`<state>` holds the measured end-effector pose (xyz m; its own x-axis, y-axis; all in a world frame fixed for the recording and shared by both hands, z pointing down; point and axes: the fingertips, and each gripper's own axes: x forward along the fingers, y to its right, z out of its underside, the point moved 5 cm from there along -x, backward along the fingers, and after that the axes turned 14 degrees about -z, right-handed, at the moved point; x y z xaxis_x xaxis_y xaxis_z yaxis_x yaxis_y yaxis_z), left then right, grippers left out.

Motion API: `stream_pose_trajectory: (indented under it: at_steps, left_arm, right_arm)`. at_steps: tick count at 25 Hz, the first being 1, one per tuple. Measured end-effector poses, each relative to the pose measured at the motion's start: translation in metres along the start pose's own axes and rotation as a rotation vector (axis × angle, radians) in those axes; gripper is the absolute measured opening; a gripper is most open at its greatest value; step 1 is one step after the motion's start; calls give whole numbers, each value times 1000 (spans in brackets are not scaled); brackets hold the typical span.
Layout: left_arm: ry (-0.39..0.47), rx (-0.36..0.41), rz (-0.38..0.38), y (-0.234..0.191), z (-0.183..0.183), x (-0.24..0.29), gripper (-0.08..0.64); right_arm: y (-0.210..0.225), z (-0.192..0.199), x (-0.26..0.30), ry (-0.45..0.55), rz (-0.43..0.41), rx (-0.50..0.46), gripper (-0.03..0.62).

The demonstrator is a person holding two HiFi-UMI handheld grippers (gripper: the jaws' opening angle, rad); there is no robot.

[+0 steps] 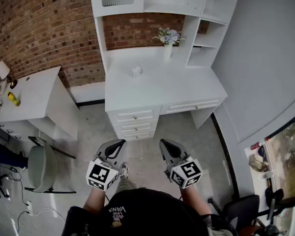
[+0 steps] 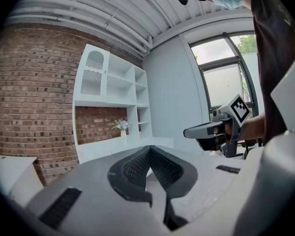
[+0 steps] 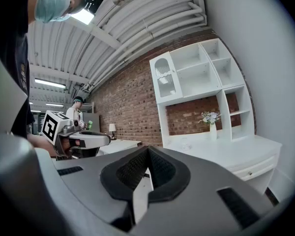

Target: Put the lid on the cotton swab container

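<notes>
The cotton swab container (image 1: 136, 72) is a small white item on the white desk (image 1: 157, 90), left of centre; I cannot tell the lid from it at this distance. It also shows small and faint as the container (image 3: 185, 144) in the right gripper view. Both grippers hang over the floor in front of the desk drawers, well short of the container. My left gripper (image 1: 118, 143) is shut with nothing in it, jaws meeting at the left gripper (image 2: 150, 150). My right gripper (image 1: 164, 143) is likewise shut and empty, as seen at the right gripper (image 3: 147, 150).
A vase of flowers (image 1: 168, 43) stands at the back of the desk under the shelves. A second white table (image 1: 32, 97) with a lamp (image 1: 2, 70) is at the left, a green chair (image 1: 39, 165) beside it. An office chair (image 1: 241, 208) is at lower right.
</notes>
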<state>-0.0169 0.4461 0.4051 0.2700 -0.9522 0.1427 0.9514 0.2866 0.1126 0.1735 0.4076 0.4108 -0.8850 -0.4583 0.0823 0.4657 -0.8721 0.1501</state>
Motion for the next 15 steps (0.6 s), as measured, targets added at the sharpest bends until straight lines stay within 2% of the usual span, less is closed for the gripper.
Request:
stream_pose_trajectory:
  at_steps: [7,11,15]
  left_arm:
    - [-15,-19,1,-16,7,12,6]
    - [-12,-60,4,-31,10,26,6]
    - [-21,-78,50,-48,11,45,8]
  right_arm:
    - [8,-1,15,24,8,17,-2]
    - [17,-2,26,30,37,24,0]
    - [31,-5,46,27,79,34,0]
